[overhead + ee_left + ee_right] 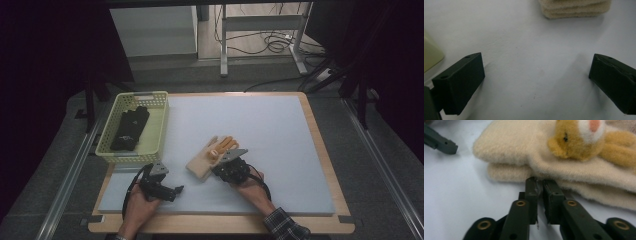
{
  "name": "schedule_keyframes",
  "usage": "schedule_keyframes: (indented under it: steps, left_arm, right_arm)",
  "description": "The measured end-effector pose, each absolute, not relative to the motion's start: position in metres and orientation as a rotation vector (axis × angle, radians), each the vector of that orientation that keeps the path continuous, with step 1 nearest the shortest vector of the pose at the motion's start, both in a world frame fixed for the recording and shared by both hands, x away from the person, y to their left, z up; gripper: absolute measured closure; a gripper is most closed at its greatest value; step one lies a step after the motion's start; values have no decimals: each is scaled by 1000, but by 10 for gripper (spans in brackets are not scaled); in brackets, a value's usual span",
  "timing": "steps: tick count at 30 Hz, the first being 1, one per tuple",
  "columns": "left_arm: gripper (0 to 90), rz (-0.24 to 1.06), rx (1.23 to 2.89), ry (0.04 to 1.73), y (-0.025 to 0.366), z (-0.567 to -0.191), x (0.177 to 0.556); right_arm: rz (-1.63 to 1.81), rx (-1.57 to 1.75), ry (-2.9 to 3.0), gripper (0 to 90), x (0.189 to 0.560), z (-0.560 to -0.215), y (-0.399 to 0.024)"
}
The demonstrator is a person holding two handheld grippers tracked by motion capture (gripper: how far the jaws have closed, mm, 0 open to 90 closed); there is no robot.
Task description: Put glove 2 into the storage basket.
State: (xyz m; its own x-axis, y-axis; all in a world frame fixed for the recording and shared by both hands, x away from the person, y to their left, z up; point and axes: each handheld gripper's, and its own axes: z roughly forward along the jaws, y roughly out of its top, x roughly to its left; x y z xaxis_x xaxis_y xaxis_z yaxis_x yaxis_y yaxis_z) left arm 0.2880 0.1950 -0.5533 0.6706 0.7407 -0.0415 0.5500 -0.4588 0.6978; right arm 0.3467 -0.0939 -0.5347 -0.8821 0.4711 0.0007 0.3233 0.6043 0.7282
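A pair of cream woolly gloves [209,156] lies stacked on the white mat [265,130], with an orange-brown bear figure [579,142] on the top one. My right gripper [217,167] is at their near edge. In the right gripper view its tips [540,181] touch the lower glove's edge [509,173], and the jaws stand a narrow slit apart with nothing pinched between them. My left gripper [177,189] rests low on the mat at the front left, wide open [536,65] and empty. The gloves' cuff end [574,8] lies ahead of it.
A pale yellow basket [150,95] stands at the mat's left edge with black gloves [129,129] inside; its corner [430,53] lies just left of my left gripper. One jaw of the left gripper [441,143] shows beyond the cream gloves. Wooden table edges frame the mat.
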Motion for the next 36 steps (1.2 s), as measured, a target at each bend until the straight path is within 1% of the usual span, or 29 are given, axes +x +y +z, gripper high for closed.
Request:
schedule_keyframes:
  steps: [6,8,9,11,12,20,28,36]
  left_arm:
    - [4,351,2182,990,195,-553,288]
    - [3,350,2183,990,195,-553,288]
    - [3,350,2183,990,195,-553,288]
    - [3,349,2183,990,195,-553,288]
    - [3,349,2183,990,195,-553,288]
    - [3,350,2184,991,195,-553,288]
    - [3,350,2184,990,195,-553,288]
    - [2,349,2185,990,195,-553,288]
  right_arm:
    - [1144,682,2601,691,343,-528,-109]
    - [1147,704,2573,643,342,-523,-120]
    - [1147,704,2573,643,342,-523,-120]
    - [1145,743,2534,592,343,-518,-133]
    - [1145,743,2534,592,343,-518,-133]
    - [1127,865,2448,424,346,-509,-172]
    - [1087,958,2383,289,349,-508,-206]
    - [1046,1042,2358,186,350,-518,-236]
